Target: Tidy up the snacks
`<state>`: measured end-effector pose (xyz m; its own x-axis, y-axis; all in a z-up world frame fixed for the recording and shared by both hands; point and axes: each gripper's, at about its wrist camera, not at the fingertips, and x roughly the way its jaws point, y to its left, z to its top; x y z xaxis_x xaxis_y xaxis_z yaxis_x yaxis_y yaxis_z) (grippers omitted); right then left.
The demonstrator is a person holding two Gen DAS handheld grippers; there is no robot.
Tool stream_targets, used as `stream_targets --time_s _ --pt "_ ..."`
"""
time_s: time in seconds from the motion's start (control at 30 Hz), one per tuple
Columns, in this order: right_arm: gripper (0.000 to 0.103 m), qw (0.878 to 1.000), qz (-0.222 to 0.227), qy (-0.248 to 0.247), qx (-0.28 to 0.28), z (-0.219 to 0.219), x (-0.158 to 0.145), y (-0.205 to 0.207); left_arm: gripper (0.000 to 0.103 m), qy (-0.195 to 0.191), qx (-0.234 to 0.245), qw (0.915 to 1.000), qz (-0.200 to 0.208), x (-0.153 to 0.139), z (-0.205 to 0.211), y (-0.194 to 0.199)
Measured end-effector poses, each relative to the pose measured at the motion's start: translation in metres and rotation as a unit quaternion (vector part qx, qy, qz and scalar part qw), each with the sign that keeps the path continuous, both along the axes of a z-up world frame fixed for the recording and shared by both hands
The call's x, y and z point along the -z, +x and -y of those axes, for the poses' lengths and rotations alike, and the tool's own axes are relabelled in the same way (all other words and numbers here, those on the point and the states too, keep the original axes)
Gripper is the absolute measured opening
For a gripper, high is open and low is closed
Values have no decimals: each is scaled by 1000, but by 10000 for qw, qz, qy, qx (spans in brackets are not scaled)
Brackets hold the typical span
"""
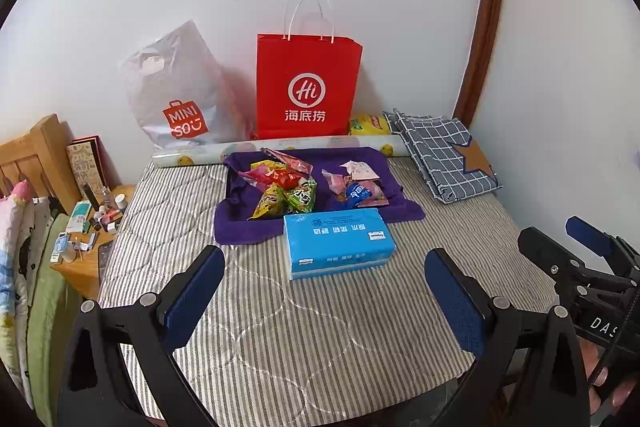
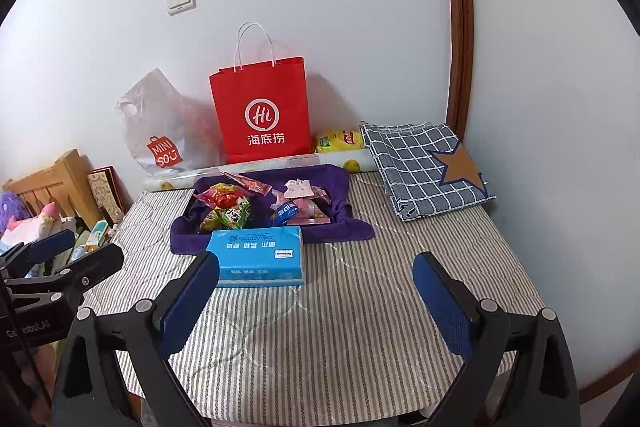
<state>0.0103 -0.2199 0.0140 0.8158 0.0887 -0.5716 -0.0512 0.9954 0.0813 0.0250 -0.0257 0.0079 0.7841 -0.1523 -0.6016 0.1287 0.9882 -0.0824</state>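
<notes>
Several snack packets lie in two heaps on a purple cloth (image 1: 240, 223) (image 2: 344, 227): a red, green and yellow heap (image 1: 286, 193) (image 2: 226, 207) on the left, a pink and blue heap (image 1: 354, 187) (image 2: 298, 205) on the right. A blue tissue pack (image 1: 336, 241) (image 2: 258, 257) lies in front of the cloth. My left gripper (image 1: 326, 299) is open and empty, hovering over the striped mattress short of the tissue pack. My right gripper (image 2: 316, 303) is open and empty, to the right of the left one (image 2: 76, 255).
A red paper bag (image 1: 306, 87) (image 2: 262, 111) and a Miniso plastic bag (image 1: 180, 95) (image 2: 160, 131) stand against the wall. A patterned roll (image 1: 280, 149), a yellow packet (image 2: 340, 141) and a folded checked cloth (image 1: 444, 155) (image 2: 424, 167) lie at the back. A cluttered nightstand (image 1: 92, 227) is on the left.
</notes>
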Motion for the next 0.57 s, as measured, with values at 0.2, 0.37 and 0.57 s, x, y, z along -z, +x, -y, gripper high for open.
stream_targets --time_s 0.2,0.37,0.57 --pt "98 10000 5 -1 -5 0 0 0 99 2 -4 10000 -9 0 -1 0" --pt "98 10000 20 6 -9 0 0 0 99 -2 -2 10000 -6 0 -2 0" --pt "98 10000 41 -3 -20 0 0 0 99 31 -69 10000 31 -1 -4 1"
